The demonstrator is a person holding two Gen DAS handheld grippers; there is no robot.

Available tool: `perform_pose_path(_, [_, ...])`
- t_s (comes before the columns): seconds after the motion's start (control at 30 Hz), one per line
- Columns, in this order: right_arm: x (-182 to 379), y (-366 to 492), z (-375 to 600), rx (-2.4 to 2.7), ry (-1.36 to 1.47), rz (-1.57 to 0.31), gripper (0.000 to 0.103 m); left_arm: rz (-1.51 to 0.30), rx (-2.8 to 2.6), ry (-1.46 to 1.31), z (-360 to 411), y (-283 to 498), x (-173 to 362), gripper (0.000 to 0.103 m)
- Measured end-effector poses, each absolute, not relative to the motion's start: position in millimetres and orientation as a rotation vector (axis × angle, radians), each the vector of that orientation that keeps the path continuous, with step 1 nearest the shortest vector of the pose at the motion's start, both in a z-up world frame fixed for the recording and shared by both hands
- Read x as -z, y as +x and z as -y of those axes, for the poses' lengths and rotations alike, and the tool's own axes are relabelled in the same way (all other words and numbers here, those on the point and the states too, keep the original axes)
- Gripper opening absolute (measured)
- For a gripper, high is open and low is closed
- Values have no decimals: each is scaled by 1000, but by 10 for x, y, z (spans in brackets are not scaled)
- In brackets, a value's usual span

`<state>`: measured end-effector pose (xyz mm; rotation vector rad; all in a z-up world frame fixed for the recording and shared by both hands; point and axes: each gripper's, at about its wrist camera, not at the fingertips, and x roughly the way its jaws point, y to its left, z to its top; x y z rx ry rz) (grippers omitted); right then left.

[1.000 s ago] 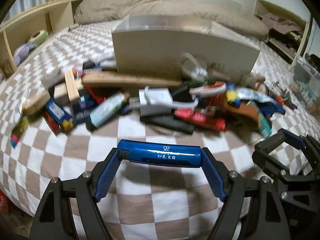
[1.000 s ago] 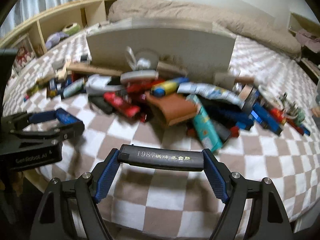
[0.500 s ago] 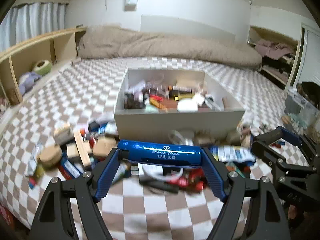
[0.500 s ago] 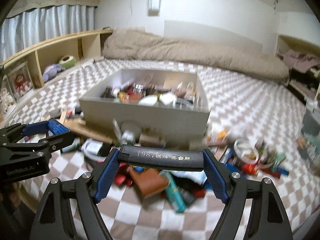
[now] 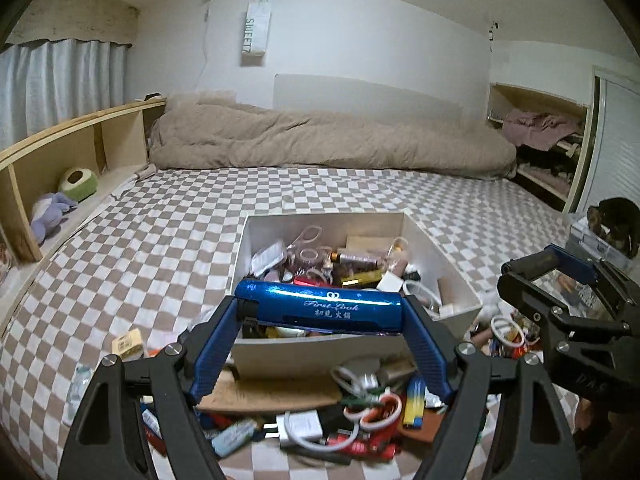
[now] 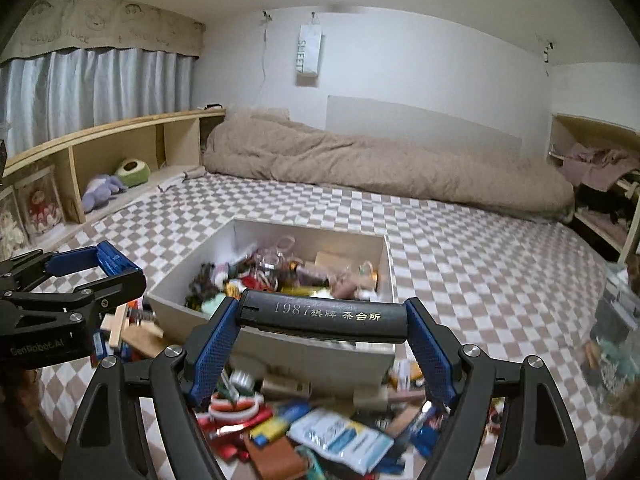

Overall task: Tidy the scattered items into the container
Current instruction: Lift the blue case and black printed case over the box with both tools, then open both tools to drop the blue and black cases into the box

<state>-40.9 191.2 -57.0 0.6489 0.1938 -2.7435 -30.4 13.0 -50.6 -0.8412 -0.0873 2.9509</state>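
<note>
I am holding the left gripper (image 5: 320,312) low in the centre of its own frame, its ribbed blue pads pinching the ends of a glossy blue metallic tube (image 5: 318,307) that is lying crosswise between them, white lettering along its rounded side. The right gripper (image 6: 322,316) is doing the same in its view, its textured blue fingers (image 6: 210,350) pressing on a matte black tube (image 6: 320,316) with pale printed characters, also crosswise. Each tube is sitting in front of the near wall of the container (image 5: 448,264), a square, smooth, off-white box standing on the brown-and-white checked sheet (image 5: 168,240) in the middle of both frames. Inside it I am seeing a jumble of small bottles, clear plastic loops and packets. More clutter is lying along the lower edge in front of the box: a white plug with its coiled cable (image 5: 304,426), a flat brown cardboard piece (image 5: 272,394), a soft white-and-blue pouch (image 6: 340,440), a wooden block (image 6: 116,322), red wrappers. A rumpled beige quilt (image 5: 328,144) is stretching across the upper middle, and a curved wooden shelf (image 5: 64,148) at the left is holding a round green plush (image 5: 78,184).
</note>
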Motion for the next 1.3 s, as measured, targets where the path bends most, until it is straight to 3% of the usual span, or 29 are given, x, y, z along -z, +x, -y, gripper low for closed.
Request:
perform_pose_path(0.53, [379,-1527,-1923,2610,824,2,82,139,-2866,-983,-66,-1140,656,80])
perform_pose_path(1.0, [873,-2867,-1702,2460,1242,132,82,132,-2831,-1141,77,-1619,1026,80])
perform_pose_path(1.3, [1124,-3374,-1464,2455,1353,105,82,161,-2796,-1177,163,-1946,973,80])
